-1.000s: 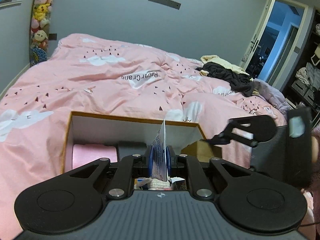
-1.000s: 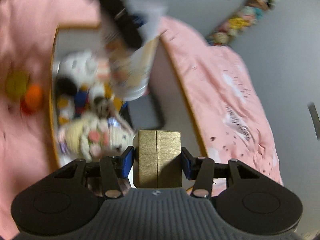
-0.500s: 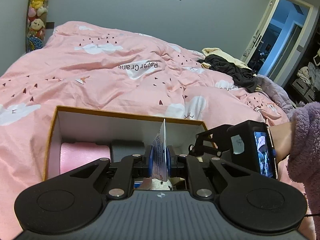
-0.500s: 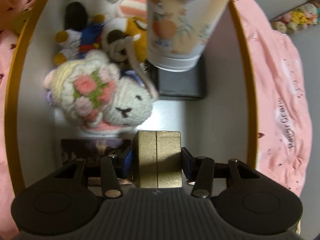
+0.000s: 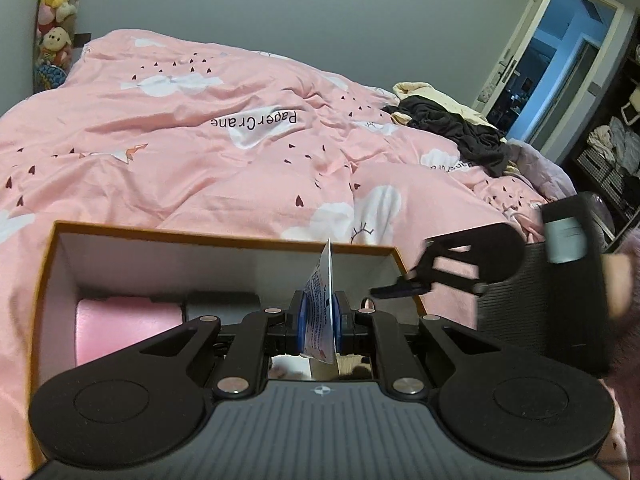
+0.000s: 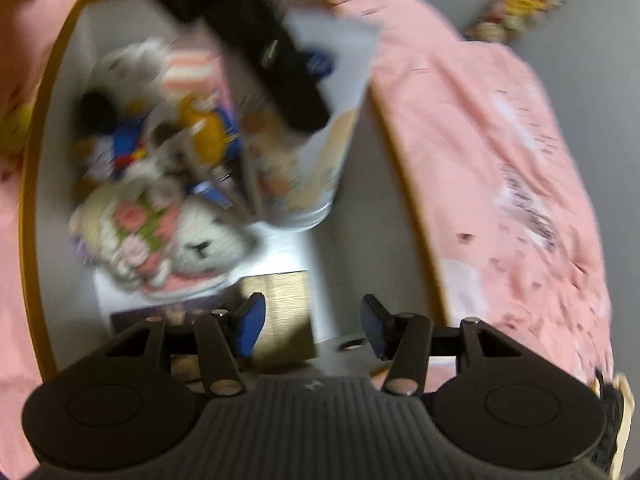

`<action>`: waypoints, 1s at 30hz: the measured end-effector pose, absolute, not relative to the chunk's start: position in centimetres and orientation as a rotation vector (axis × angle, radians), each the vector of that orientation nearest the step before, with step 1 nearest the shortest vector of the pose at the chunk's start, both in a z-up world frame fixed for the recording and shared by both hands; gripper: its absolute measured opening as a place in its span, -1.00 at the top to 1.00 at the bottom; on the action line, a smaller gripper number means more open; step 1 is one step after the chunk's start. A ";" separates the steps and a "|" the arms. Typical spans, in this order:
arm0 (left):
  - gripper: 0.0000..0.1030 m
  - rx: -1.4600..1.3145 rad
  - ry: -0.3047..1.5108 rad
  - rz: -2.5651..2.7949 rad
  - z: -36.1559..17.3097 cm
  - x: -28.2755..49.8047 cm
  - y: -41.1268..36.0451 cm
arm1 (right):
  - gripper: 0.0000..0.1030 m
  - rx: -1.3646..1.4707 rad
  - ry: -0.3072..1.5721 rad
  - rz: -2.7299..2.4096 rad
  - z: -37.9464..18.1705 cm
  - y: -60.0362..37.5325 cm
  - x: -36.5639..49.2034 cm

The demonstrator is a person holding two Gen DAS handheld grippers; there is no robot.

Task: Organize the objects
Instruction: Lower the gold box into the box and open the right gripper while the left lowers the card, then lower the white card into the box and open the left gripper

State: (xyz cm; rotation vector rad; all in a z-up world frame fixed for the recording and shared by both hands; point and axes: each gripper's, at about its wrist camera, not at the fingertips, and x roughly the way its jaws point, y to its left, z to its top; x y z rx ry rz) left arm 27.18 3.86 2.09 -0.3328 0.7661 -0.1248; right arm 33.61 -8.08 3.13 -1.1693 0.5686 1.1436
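Note:
An orange-rimmed white box [image 5: 224, 238] sits on the pink bed. My left gripper [image 5: 319, 322] is shut on the flat end of a white printed tube [image 5: 323, 304], held above the box; the tube [image 6: 316, 160] also shows hanging into the box in the right wrist view. My right gripper [image 6: 310, 326] is open and empty, above the box's near end. A gold box [image 6: 280, 312] lies in the box just below its left finger. Plush toys [image 6: 168, 236] fill the box's left side.
A pink block [image 5: 124, 328] and a grey item [image 5: 220, 304] lie at the box's far end. Dark clothes [image 5: 452, 128] lie on the pink duvet [image 5: 240, 152]. An open doorway [image 5: 560, 60] is at the right. Plush toys [image 5: 56, 20] hang on the wall.
My right gripper has opened and let go of the gold box, which now lies in the orange-rimmed box, and has drawn back. My left gripper still holds the tube.

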 end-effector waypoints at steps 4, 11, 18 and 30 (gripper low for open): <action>0.72 -0.357 0.760 -0.133 1.3 28.8 3.3 | 0.11 -1.081 0.588 1.106 4.1 -9.4 33.6; 0.72 -0.390 0.755 -0.137 -1.2 31.0 2.0 | 0.21 -1.087 0.527 1.003 2.8 -10.8 31.3; 0.72 -0.576 0.805 -0.176 -4.2 33.3 3.1 | 0.21 -1.065 0.518 0.986 2.0 -11.6 31.2; 0.63 -0.443 0.926 -0.078 -5.7 34.6 2.3 | 0.36 -1.066 0.577 0.957 -0.2 -10.5 31.3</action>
